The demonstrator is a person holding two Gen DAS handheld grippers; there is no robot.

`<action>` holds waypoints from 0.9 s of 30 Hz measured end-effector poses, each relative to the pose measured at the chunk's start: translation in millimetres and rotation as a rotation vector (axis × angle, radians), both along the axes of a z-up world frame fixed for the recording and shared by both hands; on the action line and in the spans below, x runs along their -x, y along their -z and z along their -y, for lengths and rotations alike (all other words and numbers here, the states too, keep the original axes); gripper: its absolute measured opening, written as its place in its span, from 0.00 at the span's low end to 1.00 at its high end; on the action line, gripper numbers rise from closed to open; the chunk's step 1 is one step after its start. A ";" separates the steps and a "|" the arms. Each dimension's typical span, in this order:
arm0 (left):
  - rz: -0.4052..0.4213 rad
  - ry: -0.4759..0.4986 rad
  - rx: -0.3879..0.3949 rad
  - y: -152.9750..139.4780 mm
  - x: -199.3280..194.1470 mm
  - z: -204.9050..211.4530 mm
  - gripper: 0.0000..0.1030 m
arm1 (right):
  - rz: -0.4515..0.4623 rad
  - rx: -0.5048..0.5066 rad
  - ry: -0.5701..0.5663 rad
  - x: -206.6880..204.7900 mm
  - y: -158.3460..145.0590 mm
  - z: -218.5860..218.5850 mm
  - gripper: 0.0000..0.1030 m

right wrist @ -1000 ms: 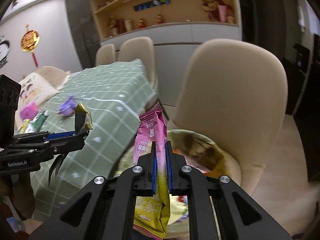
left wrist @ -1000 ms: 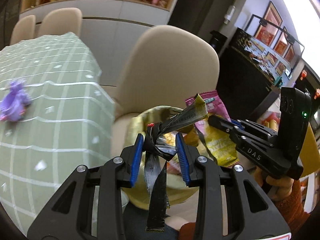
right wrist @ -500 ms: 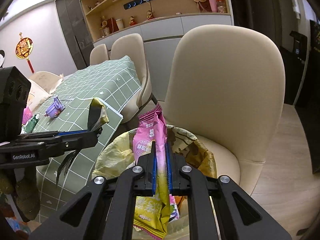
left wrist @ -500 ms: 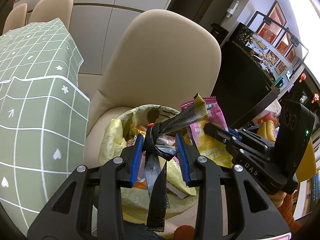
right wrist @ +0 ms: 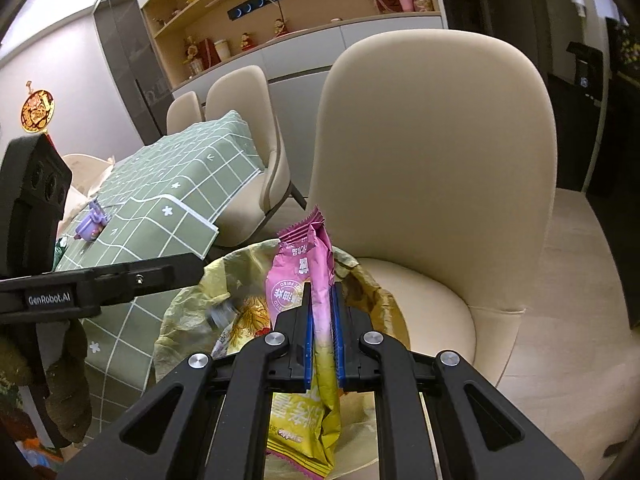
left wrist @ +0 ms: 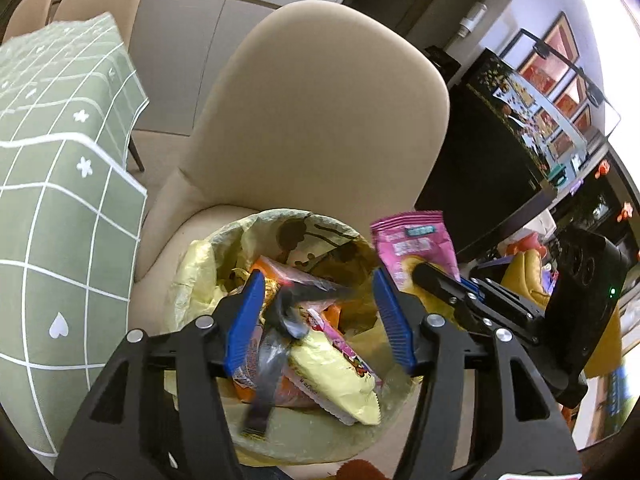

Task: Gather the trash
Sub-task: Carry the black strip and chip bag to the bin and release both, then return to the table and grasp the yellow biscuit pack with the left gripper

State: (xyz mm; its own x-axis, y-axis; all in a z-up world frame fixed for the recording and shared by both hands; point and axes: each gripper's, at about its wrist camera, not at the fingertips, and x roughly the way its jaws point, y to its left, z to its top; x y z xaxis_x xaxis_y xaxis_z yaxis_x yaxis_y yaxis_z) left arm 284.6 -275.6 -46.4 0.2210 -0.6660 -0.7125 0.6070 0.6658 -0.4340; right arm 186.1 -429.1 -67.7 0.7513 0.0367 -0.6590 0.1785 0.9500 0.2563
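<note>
A bin lined with a yellow bag (left wrist: 224, 240) stands on the seat of a beige chair (left wrist: 320, 120), holding several snack wrappers. My left gripper (left wrist: 318, 292) hovers over it. Its jaws are opening, and no pad touches the dark foil wrapper (left wrist: 280, 320), which drops blurred between them onto the pile. My right gripper (right wrist: 322, 292) is shut on a pink-and-yellow snack packet (right wrist: 304, 264), held upright above the bag's (right wrist: 180, 308) rim. In the left wrist view that packet (left wrist: 412, 248) shows at the bin's right edge. The falling wrapper (right wrist: 220, 314) is a grey blur in the right wrist view.
A table under a green checked cloth (left wrist: 48, 200) stands left of the chair, with a purple toy (right wrist: 91, 226) on it. More beige chairs (right wrist: 244, 120) line the table's far side. A black cabinet (left wrist: 480, 160) stands to the right.
The left jaws have opened and let the dark wrapper go; it now falls into the bin. Both grippers have come down closer over the bin. The right grip is unchanged.
</note>
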 end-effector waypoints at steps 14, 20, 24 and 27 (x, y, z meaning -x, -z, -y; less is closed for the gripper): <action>0.050 -0.136 0.018 -30.2 20.9 -93.4 0.52 | -0.194 0.155 -0.156 -64.3 48.8 -74.4 0.10; 0.147 -0.219 0.027 -45.5 34.4 -150.1 0.55 | -0.280 0.157 -0.121 -70.9 64.2 -75.6 0.10; 0.151 -0.245 0.055 -49.8 35.7 -174.5 0.56 | -0.241 0.087 -0.084 -64.4 51.2 -67.9 0.11; 0.163 -0.264 0.065 -52.6 38.9 -193.1 0.56 | -0.219 0.095 -0.072 -57.3 40.1 -66.8 0.22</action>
